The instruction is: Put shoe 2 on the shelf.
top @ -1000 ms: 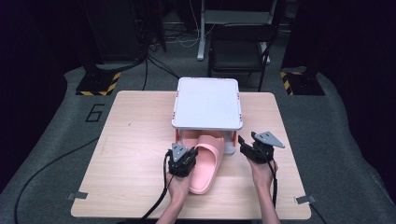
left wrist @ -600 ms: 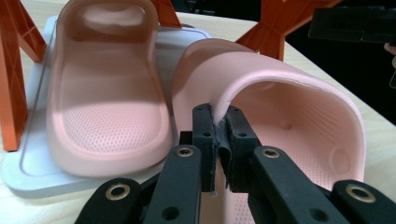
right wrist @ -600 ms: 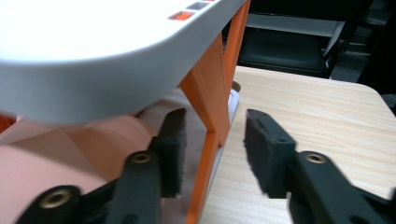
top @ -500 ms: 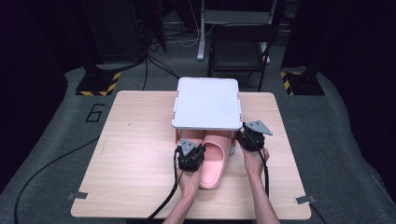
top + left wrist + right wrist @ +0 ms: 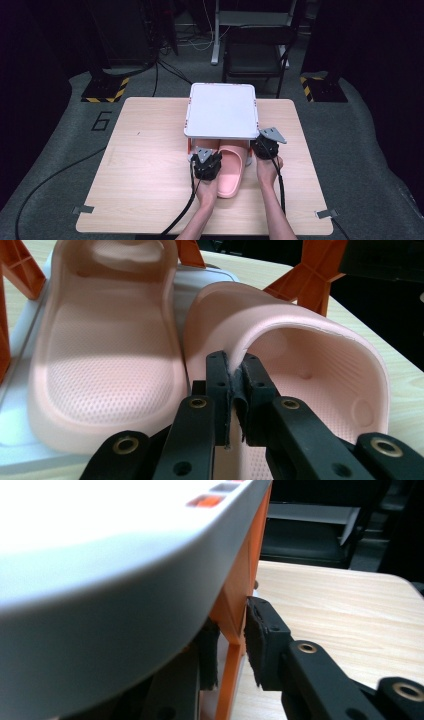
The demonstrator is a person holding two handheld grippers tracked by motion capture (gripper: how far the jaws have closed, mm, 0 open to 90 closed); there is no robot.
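Sliding a pink slipper [image 5: 231, 172] under a small white rack [image 5: 222, 110] with orange legs, a person works at a wooden worktop [image 5: 145, 165] with tongs in each hand. The left tongs [image 5: 235, 390] are pressed together on the edge of the slipper's strap, a thin lip that gives a sure hold for steering it. The right tongs [image 5: 231, 647] have just been closing around the rack's near right orange leg [image 5: 234, 610], apparently to steady the rack; whether the pads press it yet I cannot tell. The slipper lies flat, sole down, its long axis running near to far, toe under the rack and heel toward the person. A second pink slipper [image 5: 107, 347] already rests on the rack's lower tray, just left of it and parallel.
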